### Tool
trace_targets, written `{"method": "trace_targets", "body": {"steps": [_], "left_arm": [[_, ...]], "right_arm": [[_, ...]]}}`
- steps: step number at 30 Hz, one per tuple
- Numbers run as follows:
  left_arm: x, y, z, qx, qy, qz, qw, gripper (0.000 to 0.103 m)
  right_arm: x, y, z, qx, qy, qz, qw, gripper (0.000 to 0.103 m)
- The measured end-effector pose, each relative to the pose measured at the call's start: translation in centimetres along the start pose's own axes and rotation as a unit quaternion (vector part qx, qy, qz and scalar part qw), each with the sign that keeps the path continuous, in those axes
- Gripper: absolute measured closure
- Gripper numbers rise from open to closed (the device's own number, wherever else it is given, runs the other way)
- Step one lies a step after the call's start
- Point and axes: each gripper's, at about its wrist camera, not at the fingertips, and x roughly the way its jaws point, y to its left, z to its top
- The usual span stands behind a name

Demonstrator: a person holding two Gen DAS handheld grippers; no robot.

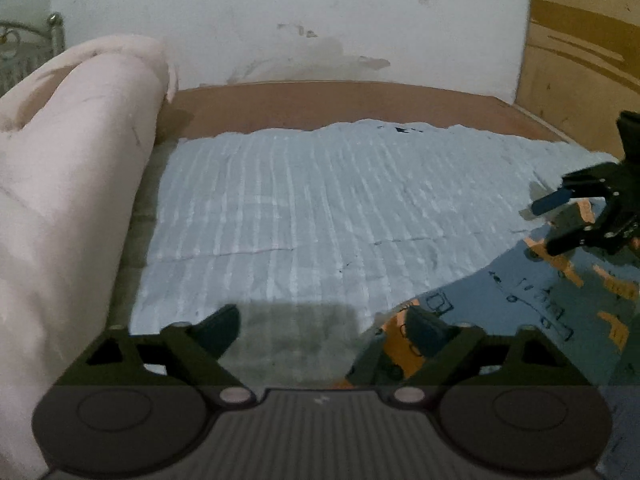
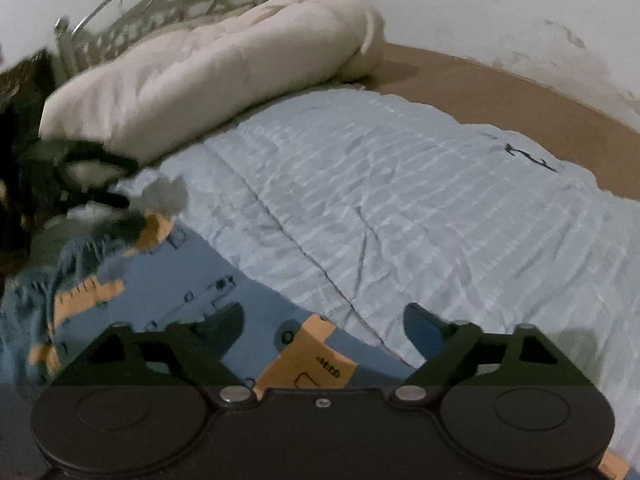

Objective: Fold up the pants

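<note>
Bed [image 1: 320,208] against a stained white wall, covered by a pale blue ribbed sheet, with both grippers over it.

Blue pants [image 2: 168,284] with orange patches lie crumpled at the sheet's near edge, beside a rolled cream quilt [image 2: 208,64]. Left gripper [image 1: 324,328] stands wide, nothing between its fingers, the right finger over the pants' edge. Right gripper [image 2: 324,328] also gapes wide above the pants, gripping nothing; whether it touches the cloth, I cannot tell.

Brown bed [image 1: 320,104] across mid frame, pale blue ribbed blanket [image 1: 304,216] at centre, rolled pinkish duvet [image 1: 72,168] left, blue-and-orange printed pants [image 1: 540,304] lower right
</note>
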Motion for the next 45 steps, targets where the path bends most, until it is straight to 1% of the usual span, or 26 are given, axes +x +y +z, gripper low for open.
{"method": "trace_targets", "body": {"steps": [3,6,7,8,9,11,13,14,15,16,17,18,19,21,22,23,24,25,28,31,34,36,38,40,42,45], "left_arm": [[0.2,0.4,-0.2,0.004,0.018,-0.037,0.9991,0.013],[0.7,0.4,-0.6,0.005,0.04,-0.067,0.9969,0.013],[1.0,0.3,-0.6,0.004,0.049,-0.071,0.9963,0.015],[1.4,0.3,-0.7,0.004,0.059,-0.071,0.9957,0.02],[1.9,0.2,-0.7,0.002,0.076,-0.07,0.9947,0.03],[2.4,-0.2,-0.9,-0.003,0.093,-0.065,0.9935,0.042],[2.6,-0.8,-1.1,0.004,0.104,-0.059,0.9928,0.046],[2.6,-1.1,-1.1,0.009,0.107,-0.057,0.9926,0.051],[2.6,-1.2,-1.2,0.011,0.107,-0.061,0.9923,0.059],[2.5,-1.3,-1.3,0.011,0.109,-0.064,0.9919,0.062],[2.5,-1.4,-1.2,0.009,0.11,-0.063,0.9919,0.069],[2.5,-1.4,-1.2,0.005,0.11,-0.056,0.9923,0.082],[2.5,-1.4,-1.2,0.0,0.11,-0.05,0.9926,0.087],[2.3,-1.3,-1.1,-0.018,0.106,-0.044,0.9932,0.095],[2.1,-1.4,-1.1,-0.022,0.101,-0.042,0.9938,0.095],[1.8,-1.6,-1.0,-0.019,0.095,-0.036,0.9946,0.096],[1.5,-1.9,-0.9,-0.012,0.088,-0.024,0.9957,0.097],[1.0,-2.0,-0.7,-0.007,0.078,-0.016,0.9968,0.097],[-0.4,-1.8,0.3,-0.007,0.031,0.003,0.9995,0.098],[-1.3,-1.0,1.8,-0.027,-0.002,0.025,0.9993,0.098],[-1.2,-0.6,2.8,-0.035,-0.018,0.04,0.9984,0.098],[-0.5,-0.6,3.0,-0.032,-0.019,0.053,0.9979,0.098],[0.2,-0.5,2.9,-0.038,-0.015,0.057,0.9975,0.098],[0.0,-0.4,2.4,-0.044,-0.017,0.058,0.9972,0.098],[-1.0,-0.6,2.0,-0.04,-0.026,0.057,0.9972,0.098],[-3.2,-1.3,1.3,-0.029,-0.052,0.055,0.9967,0.098]], "right_arm": [[0.8,0.7,-0.2,-0.037,0.021,0.016,0.999,0.032],[1.2,0.9,-0.2,-0.051,0.04,0.029,0.997,0.033],[1.3,1.0,-0.5,-0.053,0.048,0.027,0.997,0.033],[1.7,1.1,-0.8,-0.054,0.055,0.022,0.997,0.033],[2.0,1.2,-1.2,-0.053,0.057,0.017,0.997,0.031],[2.4,1.3,-1.8,-0.046,0.047,0.009,0.998,0.029],[2.4,1.4,-1.9,-0.04,0.04,0.004,0.998,0.03],[2.4,1.4,-2.0,-0.038,0.038,0.002,0.999,0.034],[2.4,1.3,-1.9,-0.035,0.038,-0.001,0.999,0.041],[2.3,1.4,-1.9,-0.033,0.037,-0.005,0.999,0.046],[2.2,1.4,-1.8,-0.034,0.036,-0.009,0.999,0.058],[2.1,1.5,-1.8,-0.034,0.034,-0.012,0.999,0.068],[1.9,1.5,-1.8,-0.034,0.033,-0.017,0.999,0.071],[1.7,1.9,-2.0,-0.037,0.032,-0.025,0.998,0.087],[1.6,2.2,-2.1,-0.043,0.033,-0.03,0.998,0.091],[1.4,2.7,-2.2,-0.054,0.033,-0.039,0.997,0.097],[1.2,3.3,-2.1,-0.069,0.031,-0.049,0.996,0.102],[0.5,4.1,-1.9,-0.088,0.02,-0.064,0.994,0.102],[-1.6,5.6,-0.6,-0.112,-0.025,-0.11,0.987,0.103],[-2.6,5.7,1.3,-0.108,-0.057,-0.147,0.982,0.103],[-2.1,5.6,3.2,-0.106,-0.082,-0.181,0.974,0.103],[-1.3,5.6,3.8,-0.099,-0.088,-0.196,0.972,0.103],[-0.4,5.8,4.0,-0.095,-0.087,-0.21,0.969,0.103],[-0.2,6.1,3.7,-0.092,-0.091,-0.214,0.968,0.103],[-1.1,7.0,3.4,-0.092,-0.1,-0.212,0.968,0.103],[-4.0,8.8,2.4,-0.106,-0.12,-0.21,0.965,0.103]]}}
